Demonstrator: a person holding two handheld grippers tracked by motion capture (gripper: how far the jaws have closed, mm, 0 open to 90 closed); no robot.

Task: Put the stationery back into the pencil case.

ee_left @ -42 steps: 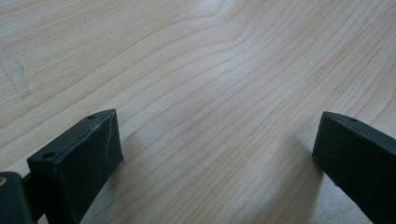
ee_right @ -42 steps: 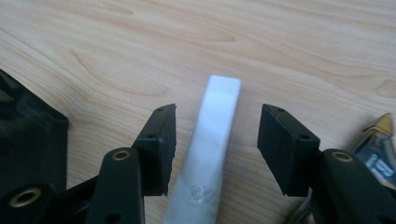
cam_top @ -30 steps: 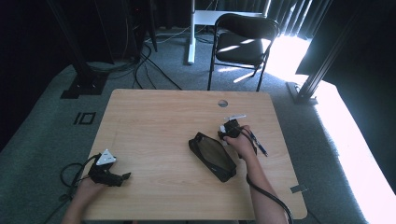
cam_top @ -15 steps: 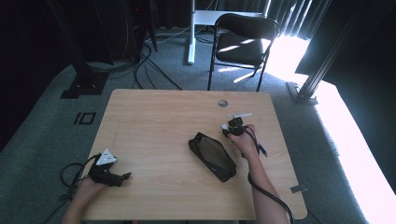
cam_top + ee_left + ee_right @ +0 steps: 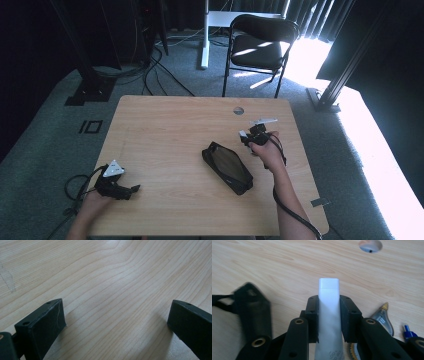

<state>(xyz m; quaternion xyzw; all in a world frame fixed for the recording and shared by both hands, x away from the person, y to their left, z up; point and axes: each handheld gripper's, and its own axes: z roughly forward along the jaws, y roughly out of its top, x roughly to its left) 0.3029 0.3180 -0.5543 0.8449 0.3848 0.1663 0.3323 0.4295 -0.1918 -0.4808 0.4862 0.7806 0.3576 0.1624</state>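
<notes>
- While the person's forearms enter from the bottom of the high view, the wooden tabletop (image 5: 165,130) carries a black pencil case (image 5: 227,167) lying slantwise near its middle; the right tongs (image 5: 248,136), held in the right hand (image 5: 267,152), stand just beside the case's far end, raised off the wood, with a pale tube clamped between them that is too small to make out from this height. The left tongs (image 5: 131,190) rest near the tabletop's near left corner, well apart from the case, with the left hand (image 5: 92,202) behind them and a cable trailing off the edge. A round hole (image 5: 238,110) sits near the far edge, and a black chair (image 5: 260,42) stands on the carpet beyond.
- Left gripper view: the two black jaws stand wide apart, with bare wood grain between them and nothing held.
- Right gripper view: having just been closing, the jaws are clamped on a white tube (image 5: 328,312), which stands between the pads with its square white cap (image 5: 328,283) projecting past the jaw tips. The pencil case (image 5: 254,312), blurred, lies to the left of the jaws. A brass-tipped item (image 5: 383,318) and a blue pen tip (image 5: 409,331) lie on the wood at the right, and the round hole (image 5: 370,245) shows at the top edge.
</notes>
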